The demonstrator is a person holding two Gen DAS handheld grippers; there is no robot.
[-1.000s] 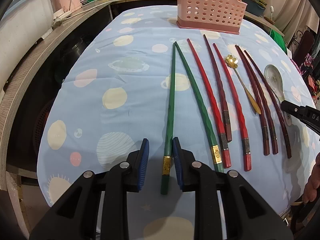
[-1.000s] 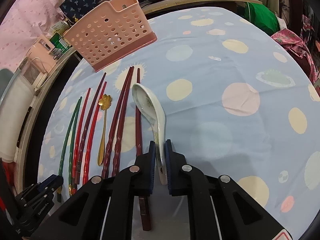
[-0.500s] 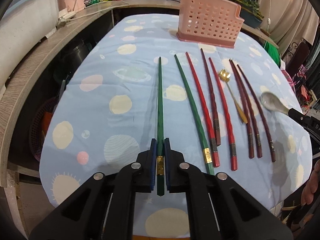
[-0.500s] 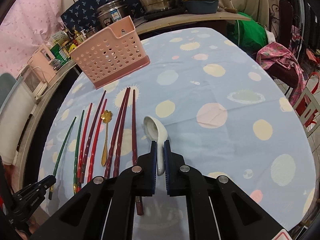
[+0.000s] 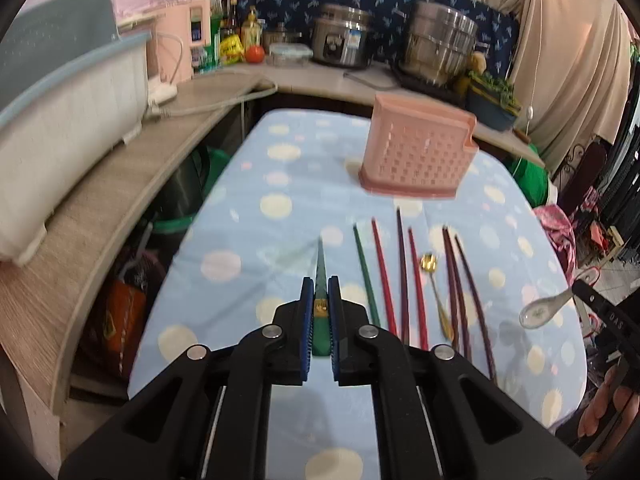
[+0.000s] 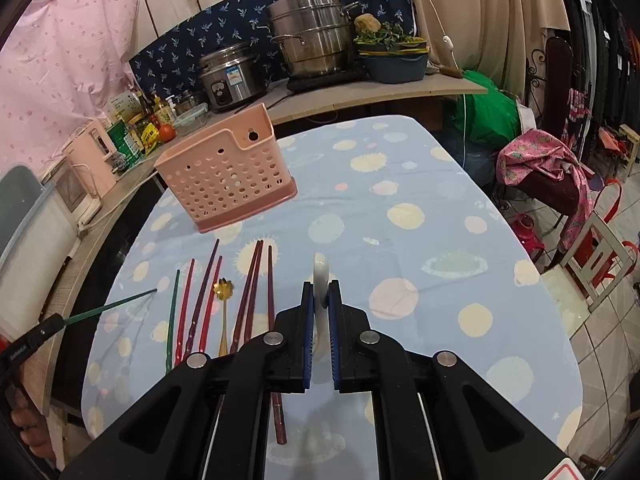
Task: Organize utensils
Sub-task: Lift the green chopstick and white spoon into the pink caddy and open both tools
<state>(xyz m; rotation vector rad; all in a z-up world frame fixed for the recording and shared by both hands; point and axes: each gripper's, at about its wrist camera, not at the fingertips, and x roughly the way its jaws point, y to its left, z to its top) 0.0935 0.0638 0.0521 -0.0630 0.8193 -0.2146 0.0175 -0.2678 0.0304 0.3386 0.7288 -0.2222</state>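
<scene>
My left gripper (image 5: 321, 312) is shut on a green chopstick (image 5: 320, 268) and holds it above the table, pointing forward; it also shows in the right wrist view (image 6: 116, 306). My right gripper (image 6: 320, 316) is shut on the handle of a white ceramic spoon (image 6: 320, 276), lifted off the table; the spoon also shows in the left wrist view (image 5: 546, 310). A pink perforated utensil basket (image 5: 418, 152) (image 6: 228, 176) stands at the far side of the table. A second green chopstick (image 5: 366, 276), several red and dark chopsticks (image 5: 384, 276) and a gold spoon (image 5: 434, 284) lie in a row on the cloth.
The table has a blue spotted cloth (image 6: 400, 216). A wooden counter (image 5: 100, 208) with a white tub (image 5: 64, 120) runs along the left. Pots (image 6: 316, 40) and bottles stand on the back counter. A chair with pink cloth (image 6: 548, 168) stands on the right.
Both grippers have risen and tilted up. The left lifted the green chopstick off the cloth after closing on it. The right lifted the white spoon higher off the table.
</scene>
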